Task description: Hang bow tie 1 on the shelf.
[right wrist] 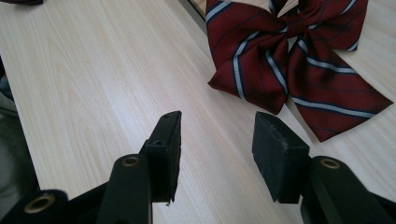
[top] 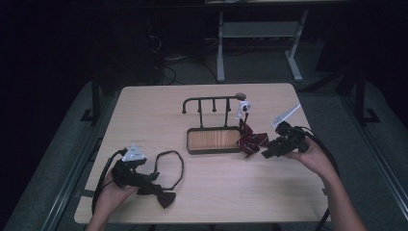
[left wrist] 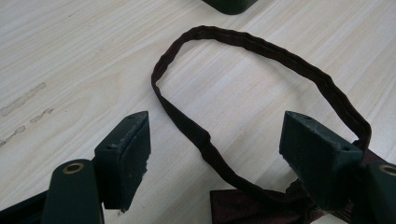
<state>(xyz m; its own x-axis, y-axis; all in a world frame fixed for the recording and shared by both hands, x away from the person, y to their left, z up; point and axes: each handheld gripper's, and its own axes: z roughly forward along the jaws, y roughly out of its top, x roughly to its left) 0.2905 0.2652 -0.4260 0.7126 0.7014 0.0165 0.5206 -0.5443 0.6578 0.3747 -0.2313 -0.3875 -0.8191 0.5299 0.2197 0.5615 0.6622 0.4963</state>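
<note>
A dark maroon bow tie (top: 163, 197) lies near the table's front left, and its thin strap (top: 172, 166) forms a loop on the wood. My left gripper (top: 153, 184) rests beside it, held by a hand. In the left gripper view the gripper (left wrist: 217, 123) stands open over the strap (left wrist: 261, 44), the bow (left wrist: 243, 207) lying by the right-hand jaw, pads not pressing. A red striped bow tie (top: 251, 140) lies at the tray's right end. My right gripper (top: 267, 152) points at it from the right. Its jaws (right wrist: 218, 120) are open and hold nothing; the striped bow tie (right wrist: 289, 60) lies just ahead.
A dark stand with a wooden tray base (top: 214, 139) and a rail of pegs (top: 211, 100) sits mid-table. A white tag (top: 244, 107) hangs at the rail's right end. Bare wood stretches around the tray. A table frame (top: 260, 29) stands beyond the far edge.
</note>
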